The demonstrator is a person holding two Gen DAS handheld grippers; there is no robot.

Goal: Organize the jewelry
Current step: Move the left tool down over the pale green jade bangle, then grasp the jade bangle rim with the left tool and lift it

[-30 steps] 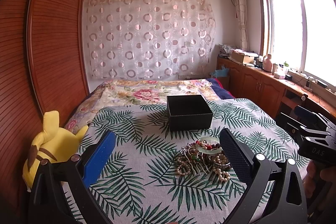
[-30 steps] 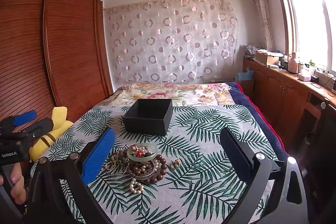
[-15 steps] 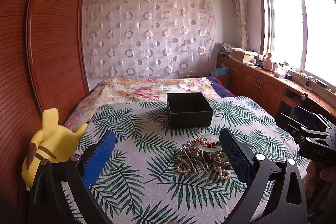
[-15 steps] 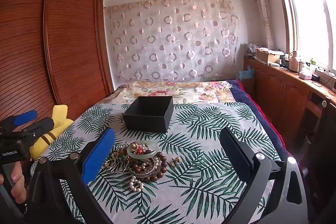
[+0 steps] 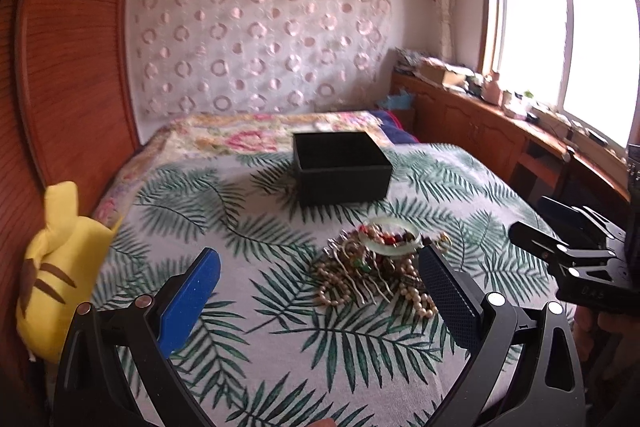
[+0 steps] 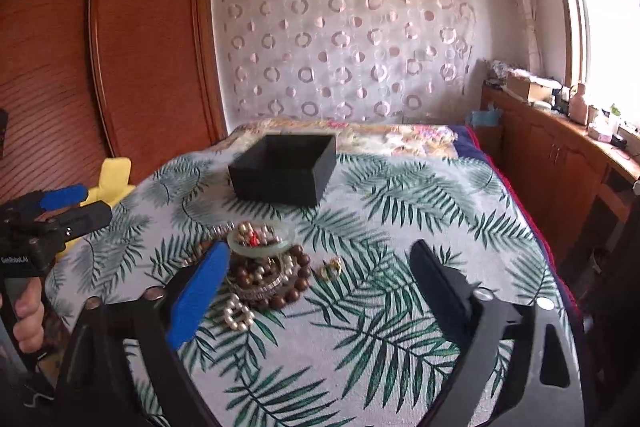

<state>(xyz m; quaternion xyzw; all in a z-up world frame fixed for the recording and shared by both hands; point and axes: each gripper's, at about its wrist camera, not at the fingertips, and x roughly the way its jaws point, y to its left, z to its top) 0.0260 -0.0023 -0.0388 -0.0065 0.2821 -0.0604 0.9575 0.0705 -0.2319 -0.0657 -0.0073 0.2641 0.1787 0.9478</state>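
Note:
A pile of jewelry (image 5: 376, 265) lies on the palm-leaf cloth: a pale green bangle (image 5: 390, 237), pearl strands, dark wooden beads (image 6: 298, 267) and a small gold ring (image 6: 331, 269). The pile also shows in the right wrist view (image 6: 260, 267). An open black box (image 5: 340, 167) stands behind it, also in the right wrist view (image 6: 286, 169). My left gripper (image 5: 320, 271) is open and empty, just short of the pile. My right gripper (image 6: 316, 263) is open and empty, with its blue finger (image 6: 200, 291) over the pile's left side.
The palm-leaf cloth (image 5: 240, 227) covers a bed. A yellow plush toy (image 5: 60, 263) sits at its left edge by the wooden wardrobe (image 6: 140, 67). Wooden cabinets (image 6: 560, 163) with clutter run under the window on the right.
Both grippers have moved forward and down toward the jewelry pile, which now looms larger. Both stay open.

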